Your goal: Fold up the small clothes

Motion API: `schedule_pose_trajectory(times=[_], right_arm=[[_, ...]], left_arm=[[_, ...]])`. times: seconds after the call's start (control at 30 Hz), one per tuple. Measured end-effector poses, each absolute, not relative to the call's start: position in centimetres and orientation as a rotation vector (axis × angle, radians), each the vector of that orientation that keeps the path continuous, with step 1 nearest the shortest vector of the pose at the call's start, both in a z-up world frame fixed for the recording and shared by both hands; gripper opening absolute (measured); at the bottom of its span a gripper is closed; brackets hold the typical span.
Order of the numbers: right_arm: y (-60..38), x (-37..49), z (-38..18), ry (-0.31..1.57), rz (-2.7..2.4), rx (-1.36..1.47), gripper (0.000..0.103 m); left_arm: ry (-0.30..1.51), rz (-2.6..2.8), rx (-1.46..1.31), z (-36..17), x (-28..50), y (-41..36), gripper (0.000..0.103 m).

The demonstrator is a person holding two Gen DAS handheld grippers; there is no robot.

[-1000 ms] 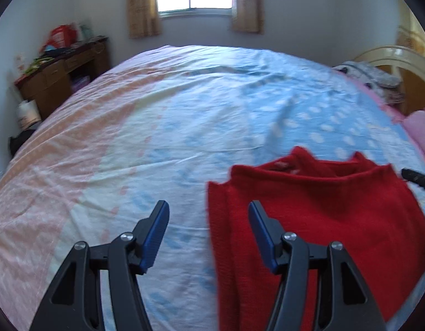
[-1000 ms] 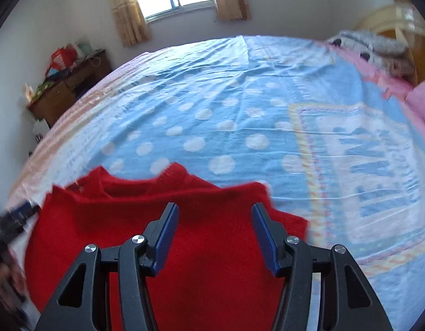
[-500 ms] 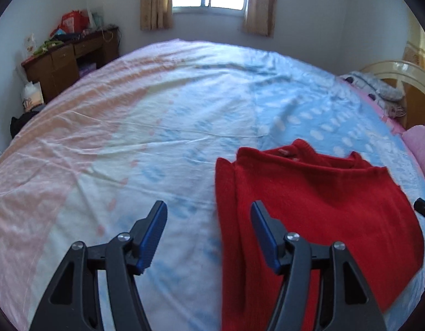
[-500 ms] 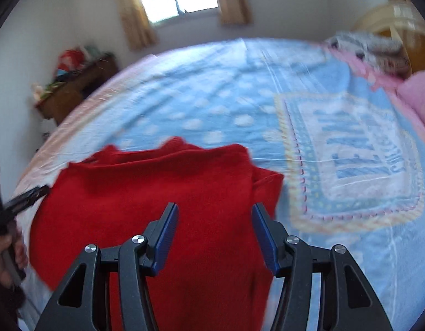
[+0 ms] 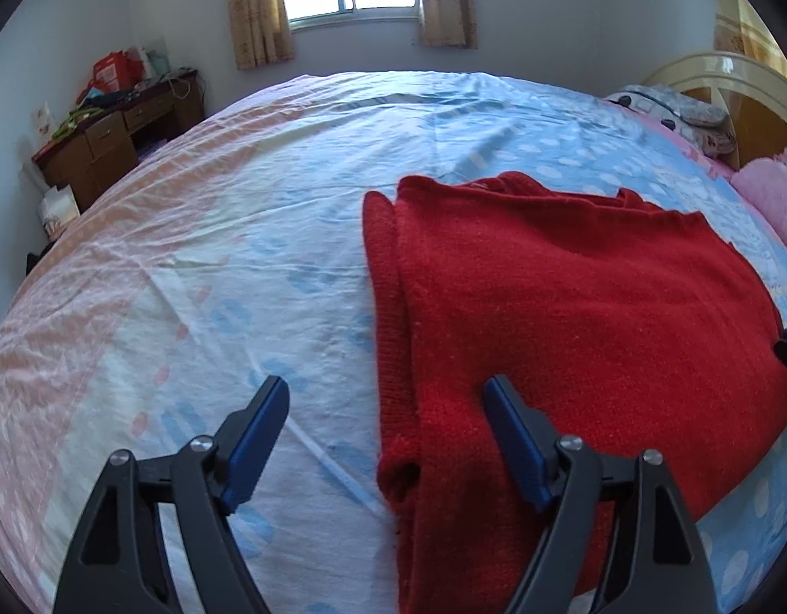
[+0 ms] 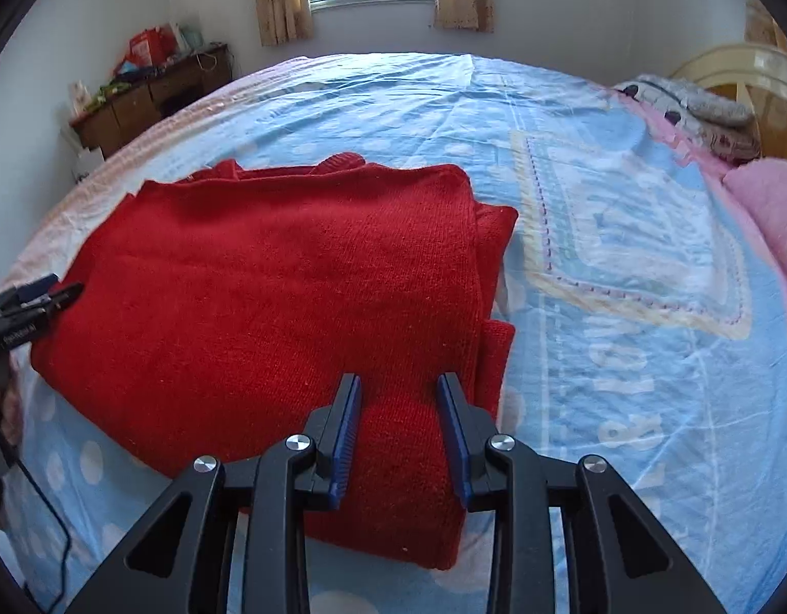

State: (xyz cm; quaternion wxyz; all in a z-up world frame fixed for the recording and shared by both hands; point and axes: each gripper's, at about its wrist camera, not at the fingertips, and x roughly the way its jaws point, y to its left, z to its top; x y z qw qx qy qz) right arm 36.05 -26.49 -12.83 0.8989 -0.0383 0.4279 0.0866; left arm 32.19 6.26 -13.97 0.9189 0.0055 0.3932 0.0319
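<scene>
A red knit sweater (image 5: 572, 307) lies on the bed with both sides folded in, collar toward the window. My left gripper (image 5: 385, 399) is open and empty, hovering over the sweater's left folded edge near the hem. In the right wrist view the sweater (image 6: 270, 297) fills the middle. My right gripper (image 6: 399, 396) is partly closed with a clear gap between its jaws, low over the sweater's near right hem; whether the fabric between the jaws is pinched is unclear. The left gripper's tip (image 6: 45, 297) shows at the sweater's left edge.
The bed sheet (image 5: 188, 256) is pink at left, blue with white dots at right (image 6: 649, 266). A wooden desk with clutter (image 5: 117, 133) stands by the left wall. Pink pillow (image 5: 771, 194) and headboard (image 5: 741, 82) are at right. A cable (image 6: 40, 501) hangs at lower left.
Both grippers have come closer to the sweater's near hem. The right gripper's jaws have narrowed from wide open. The sweater has not moved.
</scene>
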Motion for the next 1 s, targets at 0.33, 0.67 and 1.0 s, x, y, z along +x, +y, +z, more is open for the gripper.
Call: schedule_pose_trajectory(times=[0.33, 0.67, 1.0], right_arm=[[-24.7, 34.4, -12.4, 0.844, 0.211, -0.048, 0.032], [-24.7, 33.1, -13.8, 0.837, 0.181, -0.055, 0.033], [-24.9, 32.5, -14.5, 0.797, 0.180, -0.042, 0.034]], left_arm=[[0.796, 0.087, -0.024, -14.4, 30.4, 7.1, 0.093], [0.798, 0.069, -0.076, -15.1, 29.8, 8.0, 0.100], [0.810, 0.046, -0.078, -15.5, 28.8, 8.5, 0.103]])
